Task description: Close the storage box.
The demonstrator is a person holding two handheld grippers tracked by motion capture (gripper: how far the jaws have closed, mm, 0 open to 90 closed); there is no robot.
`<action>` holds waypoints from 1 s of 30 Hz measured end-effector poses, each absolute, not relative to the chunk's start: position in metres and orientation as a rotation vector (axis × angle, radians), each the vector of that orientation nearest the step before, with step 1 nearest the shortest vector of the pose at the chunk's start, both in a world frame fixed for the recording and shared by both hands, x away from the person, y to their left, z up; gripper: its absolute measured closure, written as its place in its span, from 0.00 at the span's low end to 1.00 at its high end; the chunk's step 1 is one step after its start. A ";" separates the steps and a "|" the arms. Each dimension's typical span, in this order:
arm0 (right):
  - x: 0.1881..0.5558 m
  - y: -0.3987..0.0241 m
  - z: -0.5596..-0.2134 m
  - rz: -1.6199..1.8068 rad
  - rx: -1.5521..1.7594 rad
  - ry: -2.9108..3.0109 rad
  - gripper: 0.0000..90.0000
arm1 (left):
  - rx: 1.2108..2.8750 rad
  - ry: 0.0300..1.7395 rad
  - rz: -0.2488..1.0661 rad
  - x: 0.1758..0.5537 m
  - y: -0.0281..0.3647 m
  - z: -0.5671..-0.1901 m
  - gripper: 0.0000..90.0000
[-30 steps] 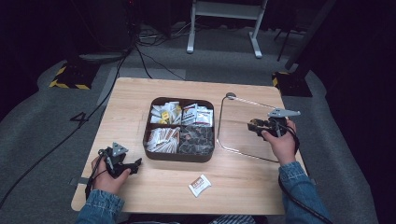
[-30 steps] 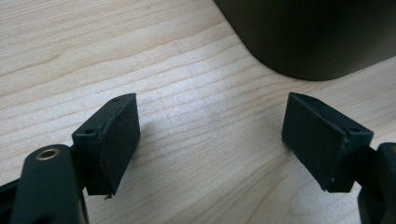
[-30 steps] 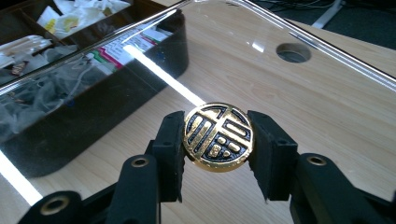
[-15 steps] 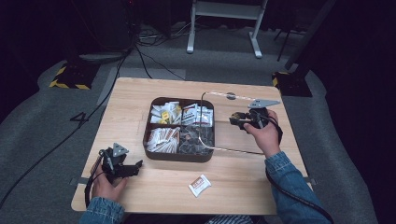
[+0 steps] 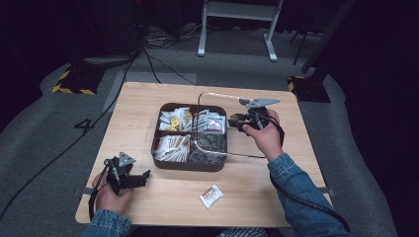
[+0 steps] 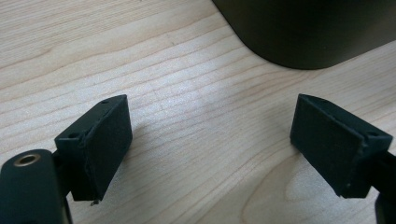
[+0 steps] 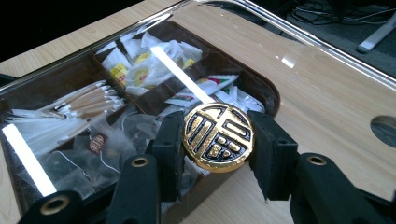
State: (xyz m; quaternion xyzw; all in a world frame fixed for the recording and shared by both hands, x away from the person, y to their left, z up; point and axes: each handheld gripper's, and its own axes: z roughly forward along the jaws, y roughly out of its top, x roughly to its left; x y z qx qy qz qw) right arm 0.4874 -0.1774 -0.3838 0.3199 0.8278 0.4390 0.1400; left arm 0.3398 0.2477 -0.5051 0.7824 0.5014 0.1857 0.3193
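Clear lid (image 5: 232, 129) carried by its gold knob (image 7: 218, 137)
Right gripper (image 7: 215, 140) is clamped on the knob; the lid looks stiff, slippery and breakable. Left gripper (image 6: 210, 140) rests with jaws apart, holding nothing.

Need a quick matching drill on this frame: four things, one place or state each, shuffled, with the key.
1. left tongs
2. right tongs
3. clear lid with gold round knob
4. small white-and-red packet

A. lying loose on the wooden table, in front of the box
B. open, nothing between the pads
C. held partly over the dark brown compartment box
D. shut on the knob

Pairs: 1-B, 2-D, 3-C, 4-A
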 end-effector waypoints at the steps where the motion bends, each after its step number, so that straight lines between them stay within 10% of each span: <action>1: 0.488 -0.175 -0.382 1.268 0.919 2.395 0.65 | 2.057 1.319 0.488 0.340 0.248 -0.505 0.15; 30: 0.500 -0.100 -0.386 1.241 0.911 2.427 0.65 | 2.053 1.321 0.492 0.342 0.248 -0.505 0.14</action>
